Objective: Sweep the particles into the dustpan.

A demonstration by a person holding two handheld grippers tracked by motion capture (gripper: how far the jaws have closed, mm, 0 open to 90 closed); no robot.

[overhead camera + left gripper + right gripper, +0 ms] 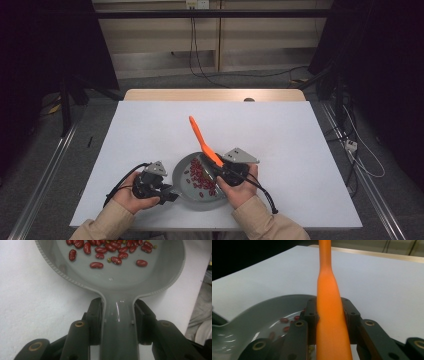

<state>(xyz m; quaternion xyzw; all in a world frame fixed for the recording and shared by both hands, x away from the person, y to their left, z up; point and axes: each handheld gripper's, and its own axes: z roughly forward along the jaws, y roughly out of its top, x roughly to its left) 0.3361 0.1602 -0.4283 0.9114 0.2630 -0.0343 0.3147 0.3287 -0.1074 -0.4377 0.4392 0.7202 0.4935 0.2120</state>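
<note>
Left gripper [118,315]: clamps pan [117,282] handle. Right gripper [332,315]: pinches orange spatula [329,310] over pan. Contents: red beans [105,250], possibly some green bits. White table [150,130].

No text, label, brand, number or sign can be read in any of the views.
</note>
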